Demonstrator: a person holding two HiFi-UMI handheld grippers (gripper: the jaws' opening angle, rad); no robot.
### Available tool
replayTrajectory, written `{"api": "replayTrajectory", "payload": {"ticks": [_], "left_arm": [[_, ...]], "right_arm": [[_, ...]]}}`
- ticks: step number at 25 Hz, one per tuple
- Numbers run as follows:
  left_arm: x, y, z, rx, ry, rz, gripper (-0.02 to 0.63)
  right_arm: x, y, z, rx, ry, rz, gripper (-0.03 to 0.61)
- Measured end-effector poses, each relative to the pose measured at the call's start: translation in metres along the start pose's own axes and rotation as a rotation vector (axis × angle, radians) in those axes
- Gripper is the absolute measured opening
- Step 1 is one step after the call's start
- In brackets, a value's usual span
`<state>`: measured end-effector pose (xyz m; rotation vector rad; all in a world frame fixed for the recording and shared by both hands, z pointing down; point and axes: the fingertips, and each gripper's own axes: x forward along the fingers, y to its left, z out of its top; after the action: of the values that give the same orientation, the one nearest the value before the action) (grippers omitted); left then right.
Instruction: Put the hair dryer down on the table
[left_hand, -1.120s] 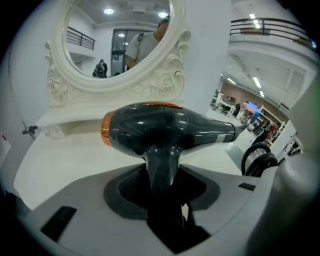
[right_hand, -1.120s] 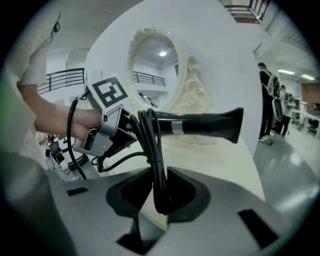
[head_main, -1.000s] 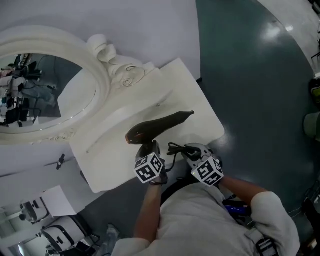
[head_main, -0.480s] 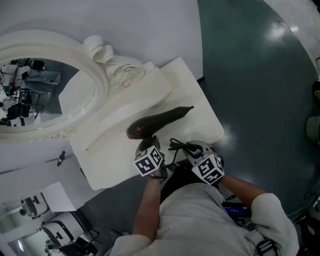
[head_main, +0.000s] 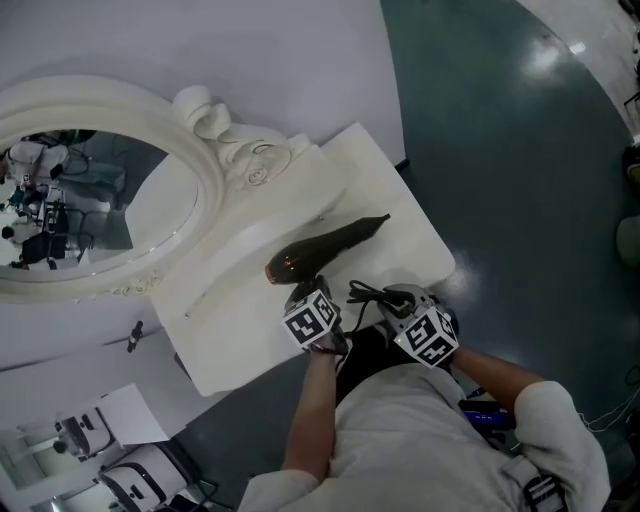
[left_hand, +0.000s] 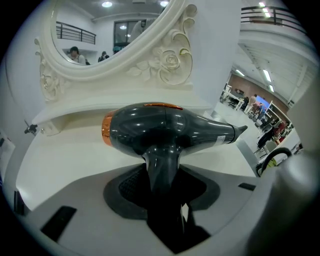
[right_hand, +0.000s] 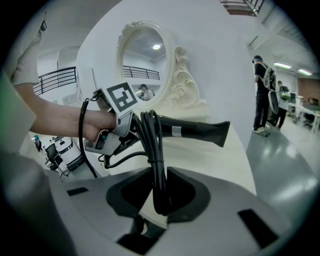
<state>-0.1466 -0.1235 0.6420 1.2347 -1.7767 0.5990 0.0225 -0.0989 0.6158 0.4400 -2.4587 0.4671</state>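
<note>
A dark hair dryer with an orange rear ring hangs over the white dressing table, its nozzle pointing right. My left gripper is shut on its handle, and the body lies crosswise just beyond the jaws. The dryer's black cord, tied in a bundle, runs between the jaws of my right gripper, which is shut on it. That gripper is at the table's front edge, right of the left one. Whether the dryer touches the tabletop cannot be told.
An oval mirror in an ornate white frame stands at the back of the table. Dark floor lies to the right of the table. Equipment stands on the floor at lower left. People stand far off.
The head camera has shifted a little. The hair dryer, the cord and both grippers keep their places over the table.
</note>
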Motion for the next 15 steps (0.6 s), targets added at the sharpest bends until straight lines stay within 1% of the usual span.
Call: {"api": "replayTrajectory", "payload": {"ticks": [2, 6, 12, 15], "left_arm": [[0.001, -0.001, -0.005, -0.005, 0.009, -0.006, 0.173], [0.007, -0.001, -0.001, -0.001, 0.008, -0.016, 0.173], [0.006, 0.007, 0.007, 0.027, -0.002, 0.01, 0.173], [0.009, 0.01, 0.007, 0.026, 0.002, 0.017, 0.173]], "right_arm": [[-0.004, 0.003, -0.002, 0.001, 0.008, -0.001, 0.095], [-0.004, 0.001, 0.0, 0.008, 0.007, -0.015, 0.095], [-0.001, 0.006, -0.001, 0.02, 0.004, -0.026, 0.092], [0.001, 0.006, 0.001, 0.022, 0.007, -0.03, 0.092]]}}
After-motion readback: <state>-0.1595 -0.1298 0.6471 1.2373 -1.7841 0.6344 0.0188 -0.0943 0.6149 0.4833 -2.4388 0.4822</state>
